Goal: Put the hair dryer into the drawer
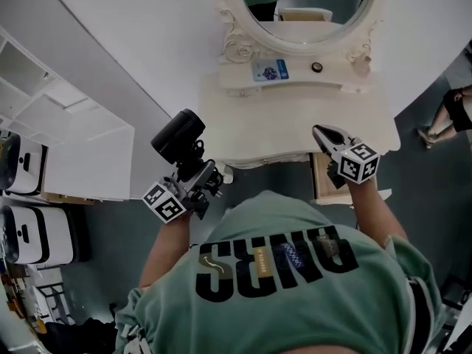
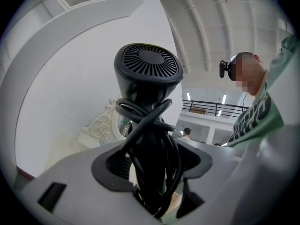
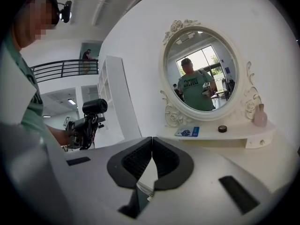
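Note:
A black hair dryer (image 1: 178, 136) with its cord wound round the handle stands upright in my left gripper (image 1: 193, 169), left of the white dressing table (image 1: 295, 127). In the left gripper view the dryer (image 2: 147, 74) fills the middle, and the left gripper (image 2: 150, 158) is shut on its handle and cord. My right gripper (image 1: 322, 133) hovers over the table's right front corner, above an open drawer (image 1: 318, 181) with a wood-coloured inside. The right gripper (image 3: 151, 142) is shut, its pads touching at the tips with nothing between them. From that side the dryer (image 3: 94, 107) shows at the left.
An oval mirror (image 1: 306, 6) in an ornate white frame stands on the table, with a blue card (image 1: 271, 70), a small black round thing (image 1: 316, 67) and a pale bottle (image 3: 260, 116) on its shelf. White shelving (image 1: 66, 124) stands at the left. Another person (image 1: 450, 109) is at the right edge.

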